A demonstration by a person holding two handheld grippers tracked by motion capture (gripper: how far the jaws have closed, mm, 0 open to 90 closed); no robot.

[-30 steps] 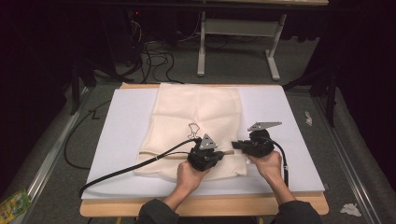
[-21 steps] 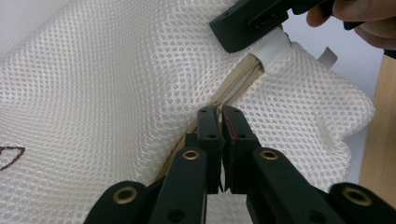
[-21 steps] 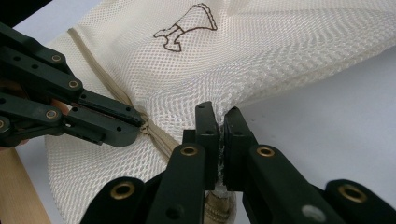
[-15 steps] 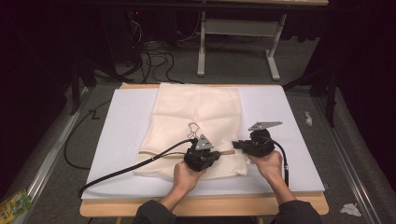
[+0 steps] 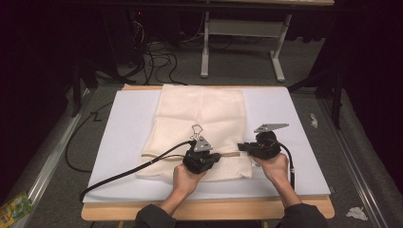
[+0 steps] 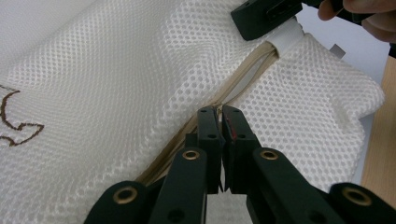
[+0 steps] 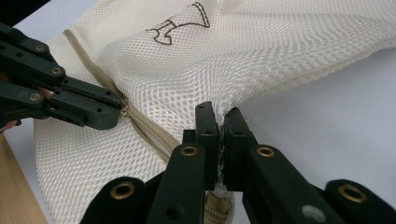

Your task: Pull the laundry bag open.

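Since a second before, the left gripper (image 5: 215, 156) had slid leftward along the zipper (image 6: 243, 79) of the cream mesh bag (image 5: 202, 114), widening its gap from the right gripper (image 5: 242, 147), which had kept its place; the left jaws were pinched together over the zipper line, seemingly on its pull, which was hidden between them; the right jaws were clamped on the bag's right edge at the zipper's end; the bag lay flat on the near middle of the white board (image 5: 294, 123), its zipper end towards the person, a small brown outline print (image 5: 196, 130) at its centre; the board rested on a wooden table (image 5: 209, 209) whose near edge showed; beyond lay grey floor with black cables (image 5: 157, 59), a white table frame (image 5: 242, 42) farther off, and darkness behind.
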